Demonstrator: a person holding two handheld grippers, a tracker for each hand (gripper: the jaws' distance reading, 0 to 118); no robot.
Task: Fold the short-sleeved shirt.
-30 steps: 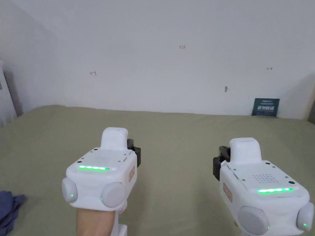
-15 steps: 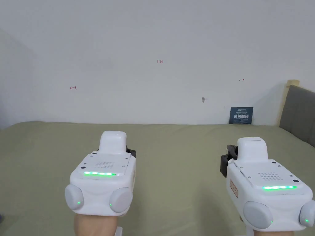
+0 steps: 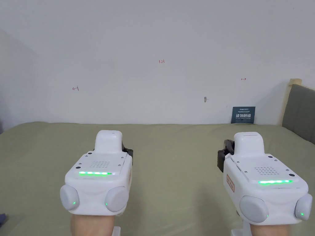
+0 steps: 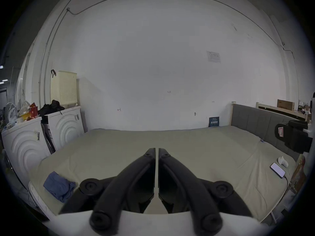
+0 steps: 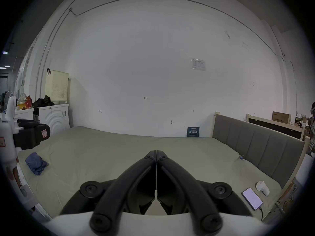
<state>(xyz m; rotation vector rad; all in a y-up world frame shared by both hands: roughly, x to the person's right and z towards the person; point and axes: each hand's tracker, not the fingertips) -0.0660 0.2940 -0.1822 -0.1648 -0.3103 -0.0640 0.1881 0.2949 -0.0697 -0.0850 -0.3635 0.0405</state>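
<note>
Both claws have edged slightly toward the far wall since half a second ago and sit a touch higher in the head view. The left claw (image 4: 156,152) has its jaws drawn together with a thin slit between them, gripping nothing. The right claw (image 5: 156,154) has its jaws pressed together, also empty. Both hover above the olive bed (image 3: 175,153).

A cream laundry basket (image 4: 64,88) stands on a white washing machine (image 4: 65,125) at the far left; its contents cannot be made out.

The shirt (image 4: 58,186), a crumpled blue heap, lies at the bed's near left edge, well apart from both claws. Its long axis and facing cannot be told. In the head view a sliver of it is cut off by the left border.

A phone (image 5: 252,198) lies near the right edge.
</note>
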